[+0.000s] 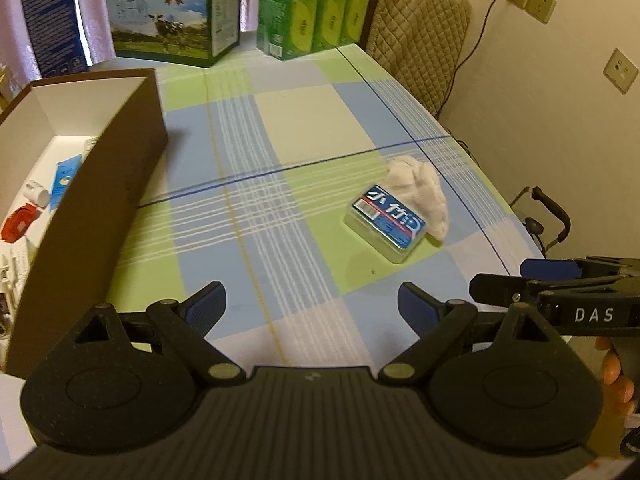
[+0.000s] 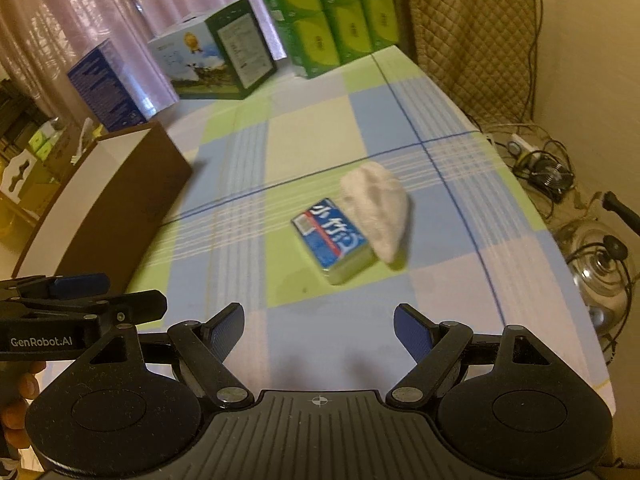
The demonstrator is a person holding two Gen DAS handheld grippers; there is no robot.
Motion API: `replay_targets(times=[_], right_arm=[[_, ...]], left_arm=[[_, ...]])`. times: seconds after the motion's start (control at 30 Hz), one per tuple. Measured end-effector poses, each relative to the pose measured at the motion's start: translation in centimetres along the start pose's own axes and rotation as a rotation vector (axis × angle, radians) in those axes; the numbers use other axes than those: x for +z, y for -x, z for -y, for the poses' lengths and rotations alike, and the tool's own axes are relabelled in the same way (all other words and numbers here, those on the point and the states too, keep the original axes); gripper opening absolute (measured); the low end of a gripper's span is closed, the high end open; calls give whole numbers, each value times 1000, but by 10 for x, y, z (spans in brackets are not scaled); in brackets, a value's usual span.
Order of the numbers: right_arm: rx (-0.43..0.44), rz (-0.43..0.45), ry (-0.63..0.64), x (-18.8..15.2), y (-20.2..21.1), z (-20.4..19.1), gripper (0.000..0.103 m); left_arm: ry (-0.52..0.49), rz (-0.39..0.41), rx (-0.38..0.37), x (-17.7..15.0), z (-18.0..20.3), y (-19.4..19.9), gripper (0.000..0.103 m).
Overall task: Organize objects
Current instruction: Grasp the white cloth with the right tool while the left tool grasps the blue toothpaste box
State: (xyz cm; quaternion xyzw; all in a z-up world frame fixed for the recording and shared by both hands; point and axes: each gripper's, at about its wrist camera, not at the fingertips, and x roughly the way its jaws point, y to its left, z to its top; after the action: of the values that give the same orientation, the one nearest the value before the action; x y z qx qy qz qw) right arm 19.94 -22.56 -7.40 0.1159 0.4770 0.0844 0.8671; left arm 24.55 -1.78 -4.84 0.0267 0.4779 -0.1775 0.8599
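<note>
the left gripper [image 1: 312,308], black with blue pads, is spread wide and holds nothing. the right gripper [image 2: 319,328] looks the same, also spread wide and empty. both hang low over the checked green, blue and white tablecloth [image 1: 316,120] at the bottom of their pictures.

two things still lie out on the cloth. one is a small flat box with a blue and red label and a clear green body [image 2: 334,240], just right of the middle in the right wrist view. the other is a soft white crumpled cloth [image 2: 378,208], touching the far right side of the flat box and partly lying over its edge. both are well apart from the grippers.

the big brown cardboard box with white inside [image 1: 92,184] sits open at the left of the left wrist view. a few small things already lie in it, like a white bottle [image 1: 37,193] and a red thing [image 1: 20,222].

i think the next step is to pick up the flat box or the white cloth and drop it in the brown box. to do it well, the right gripper should come straight over the flat box, turn so the pads face its two long sides, go down low, then squeeze. the label top looks smooth, so grab the sides. watch the cloth, it may drag along. lift high enough to clear the brown wall.
</note>
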Motion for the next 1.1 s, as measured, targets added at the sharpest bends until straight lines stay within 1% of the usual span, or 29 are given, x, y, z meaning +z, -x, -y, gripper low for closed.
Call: replay_targets(times=[0.3,0.5,0.67,0.73,0.9,1.0,1.1], right_arm=[[-52,-17,-46,3,-8,39,79],[-81,-23,-72,11,-13,65,79],[-101,-27,-97,20,-17,86,79],[-109,-30,-105,23,-20,94,79],[-118,-42,-119,30,-27,108,79],[-111,-45,-116,35,-32,112,79],[-86,-41,-88,39,-38,109,79]], left_arm=[[-48,-42,-13,8,31,-39,91],[-84,-72,-22,16,51,-74,91],[-134,-99,-27,22,65,-106,91],[-156,-113,-18,24,70,-120,91],[-167,-135,10,30,71,-146,91],[-147,-135,37,33,65,-153,91],[-108,-126,65,35,52,-154,90]])
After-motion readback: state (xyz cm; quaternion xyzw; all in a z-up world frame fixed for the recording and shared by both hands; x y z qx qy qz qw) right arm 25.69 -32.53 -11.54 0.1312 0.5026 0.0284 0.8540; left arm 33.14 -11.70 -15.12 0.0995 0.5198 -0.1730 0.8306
